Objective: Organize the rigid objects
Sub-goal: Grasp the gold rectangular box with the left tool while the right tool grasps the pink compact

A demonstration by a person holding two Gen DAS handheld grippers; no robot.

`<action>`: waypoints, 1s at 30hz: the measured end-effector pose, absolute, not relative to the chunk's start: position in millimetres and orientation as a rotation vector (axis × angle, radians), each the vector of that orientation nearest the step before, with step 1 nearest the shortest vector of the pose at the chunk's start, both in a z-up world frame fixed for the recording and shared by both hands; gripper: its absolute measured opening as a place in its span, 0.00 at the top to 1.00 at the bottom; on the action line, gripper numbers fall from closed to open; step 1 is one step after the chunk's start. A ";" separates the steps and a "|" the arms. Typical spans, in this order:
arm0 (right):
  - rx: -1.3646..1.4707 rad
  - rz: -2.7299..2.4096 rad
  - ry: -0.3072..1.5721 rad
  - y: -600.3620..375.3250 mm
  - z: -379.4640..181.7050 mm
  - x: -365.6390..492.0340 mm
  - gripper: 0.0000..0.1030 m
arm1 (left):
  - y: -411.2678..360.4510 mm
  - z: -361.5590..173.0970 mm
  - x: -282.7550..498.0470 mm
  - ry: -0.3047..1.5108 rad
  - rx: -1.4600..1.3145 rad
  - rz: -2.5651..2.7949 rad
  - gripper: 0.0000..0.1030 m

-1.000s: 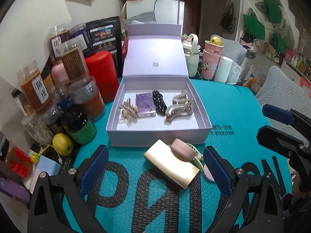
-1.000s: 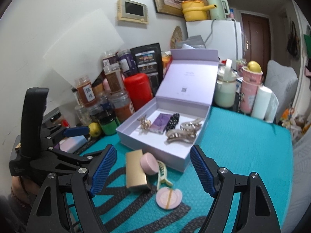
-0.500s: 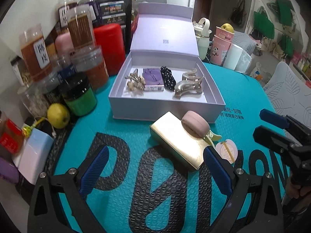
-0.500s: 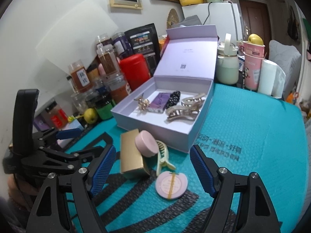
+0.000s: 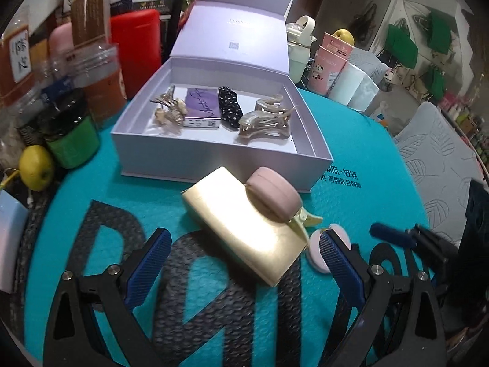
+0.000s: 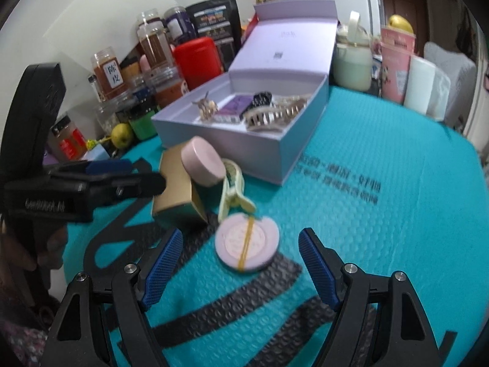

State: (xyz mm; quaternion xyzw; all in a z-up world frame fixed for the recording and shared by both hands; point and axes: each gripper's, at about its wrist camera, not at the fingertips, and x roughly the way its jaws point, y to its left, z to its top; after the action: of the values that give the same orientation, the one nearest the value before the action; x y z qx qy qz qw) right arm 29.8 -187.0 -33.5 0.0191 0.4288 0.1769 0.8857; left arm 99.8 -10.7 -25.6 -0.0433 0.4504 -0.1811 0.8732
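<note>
An open lilac gift box [image 5: 214, 165] [image 6: 244, 150] on the teal mat holds hair clips, a purple card and a black dotted clip. In front of it lie a gold rectangular case [image 5: 244, 229] [image 6: 175, 189], a round pink compact [image 5: 272, 197] [image 6: 201, 162] leaning on it, a pale green claw clip [image 6: 233, 192] and a flat pink disc with a yellow band [image 6: 247, 243]. My left gripper [image 5: 244, 263] is open, low over the gold case. My right gripper [image 6: 240, 260] is open, its fingers either side of the pink disc, just short of it.
Jars, a red canister [image 5: 134, 46], a green-lidded pot [image 5: 71, 140] and a lemon [image 5: 36, 168] crowd the left edge. Cups, a kettle and a paper roll [image 6: 421, 82] stand behind the box. The mat's right side [image 6: 397, 214] is bare.
Both grippers have sunk toward the mat and tipped downward; the gold case, compact and pink disc now loom larger and closer between the fingers. The objects themselves have not moved.
</note>
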 end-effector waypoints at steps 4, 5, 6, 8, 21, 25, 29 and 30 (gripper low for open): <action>0.051 0.345 0.906 -194.1 -39.3 29.7 0.23 | -22.0 -33.8 108.7 0.973 -0.089 -0.369 0.04; 0.060 0.346 0.908 -195.5 -41.3 31.0 0.23 | -26.2 -36.7 110.5 0.979 -0.082 -0.374 0.04; 0.064 0.347 0.909 -195.8 -42.1 32.6 0.23 | -31.0 -40.0 112.0 0.989 -0.058 -0.366 0.04; 0.075 0.361 0.916 -195.8 -45.6 35.8 0.23 | -39.2 -47.0 114.5 1.012 0.004 -0.335 0.04; 0.042 0.408 0.943 -177.5 -50.7 49.8 0.23 | -6.2 -48.8 106.7 1.022 0.046 -0.222 0.04; 0.012 0.407 0.927 -168.1 -49.0 48.4 0.23 | 6.5 -48.4 99.3 1.007 0.061 -0.183 0.07; -0.019 0.392 0.926 -159.2 -49.3 48.5 0.23 | 22.5 -45.6 91.7 0.995 0.050 -0.177 0.10; -0.030 0.386 0.928 -157.3 -49.9 48.8 0.23 | 26.7 -45.1 90.6 0.988 0.045 -0.179 0.10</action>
State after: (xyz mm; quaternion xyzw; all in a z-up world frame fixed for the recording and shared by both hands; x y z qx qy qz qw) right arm 48.8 -157.3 -49.9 -0.0146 0.4447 0.1848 0.8763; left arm 90.6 26.7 -45.1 0.0216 0.4736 -0.0860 0.8763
